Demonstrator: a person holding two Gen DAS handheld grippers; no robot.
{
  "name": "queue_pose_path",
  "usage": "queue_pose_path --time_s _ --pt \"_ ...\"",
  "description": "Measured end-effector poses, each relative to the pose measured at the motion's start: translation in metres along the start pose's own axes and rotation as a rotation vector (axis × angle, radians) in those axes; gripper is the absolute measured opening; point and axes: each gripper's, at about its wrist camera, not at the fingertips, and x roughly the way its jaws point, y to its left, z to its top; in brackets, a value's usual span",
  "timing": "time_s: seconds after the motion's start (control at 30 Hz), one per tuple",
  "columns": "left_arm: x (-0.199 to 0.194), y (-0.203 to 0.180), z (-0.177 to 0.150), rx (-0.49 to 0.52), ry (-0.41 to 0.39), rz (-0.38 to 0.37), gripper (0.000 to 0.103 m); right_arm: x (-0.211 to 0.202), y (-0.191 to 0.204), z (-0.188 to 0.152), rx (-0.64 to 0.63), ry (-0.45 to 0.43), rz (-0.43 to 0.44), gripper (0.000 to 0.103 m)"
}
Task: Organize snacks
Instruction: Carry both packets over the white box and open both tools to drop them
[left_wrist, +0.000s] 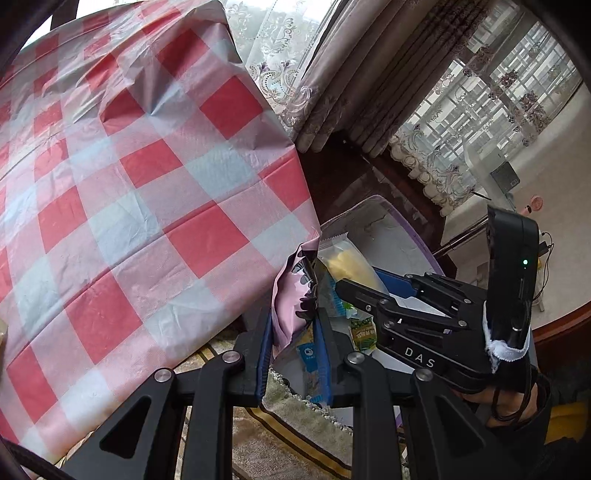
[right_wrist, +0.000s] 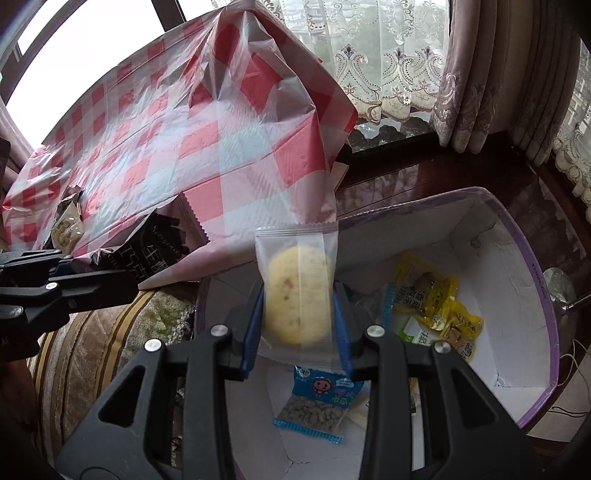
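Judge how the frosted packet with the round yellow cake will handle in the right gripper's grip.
The cake packet probably weighs little. Its thin film looks floppy and slippery, and the cake may crush if the right gripper squeezes harder.

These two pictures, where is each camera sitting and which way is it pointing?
Left wrist view: sits on the left gripper, looking along its fingers, shut on a pink packet, toward the checked cloth; the right gripper and a hand show.
Right wrist view: sits on the right gripper, looking down into the white box; its fingers hold a clear cake packet; the left gripper shows.
Shared: the checked cloth, box, cake packet, curtains.
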Motion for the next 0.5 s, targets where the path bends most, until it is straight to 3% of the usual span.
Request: queue_pose_path --time_s 0.5 --pt "0.028 -0.014 0.007 0.019 0.085 -0.001 0.025 0.005 -0.012 -0.002 0.020 0.017 -0.006 0.040"
